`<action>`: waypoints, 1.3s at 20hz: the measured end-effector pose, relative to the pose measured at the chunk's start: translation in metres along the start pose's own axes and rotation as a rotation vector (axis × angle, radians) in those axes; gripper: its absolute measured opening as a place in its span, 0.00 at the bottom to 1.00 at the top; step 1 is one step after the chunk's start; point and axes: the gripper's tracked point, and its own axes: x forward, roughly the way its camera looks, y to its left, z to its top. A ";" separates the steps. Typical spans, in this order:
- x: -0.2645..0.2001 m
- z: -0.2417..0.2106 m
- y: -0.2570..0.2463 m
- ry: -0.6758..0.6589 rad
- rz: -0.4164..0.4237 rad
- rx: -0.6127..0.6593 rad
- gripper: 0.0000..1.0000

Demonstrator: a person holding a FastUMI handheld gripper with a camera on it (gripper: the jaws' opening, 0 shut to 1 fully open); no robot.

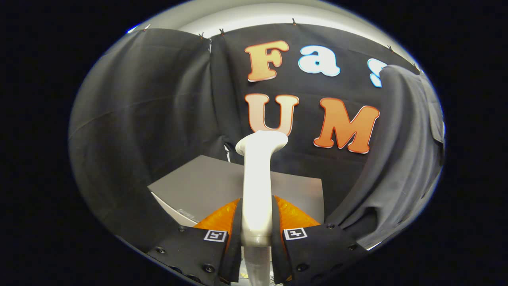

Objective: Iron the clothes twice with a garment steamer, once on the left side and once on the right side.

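white steamer [258,186] clamped between gripper [256,234] fingers.

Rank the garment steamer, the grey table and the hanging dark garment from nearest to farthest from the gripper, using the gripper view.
1. Garment steamer: clamped in the gripper.
2. Grey table: just beyond the fingers.
3. Hanging dark garment: farther off, to the right.

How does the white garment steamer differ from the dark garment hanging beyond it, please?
The garment steamer is white, rigid and glossy; the garment is dark grey, soft and creased. The steamer stands upright, clamped in the gripper, both jaws pressing its handle; the garment hangs loose beyond, to the right, untouched. The steamer's head is apart from the garment.
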 end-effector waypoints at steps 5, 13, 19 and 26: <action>-0.093 0.015 0.031 -0.185 0.094 -0.028 0.38; -0.205 0.004 0.032 -0.323 0.166 -0.052 0.38; -0.261 -0.003 -0.013 -0.421 0.074 -0.054 0.38; -0.296 -0.023 -0.092 -0.478 -0.079 -0.009 0.38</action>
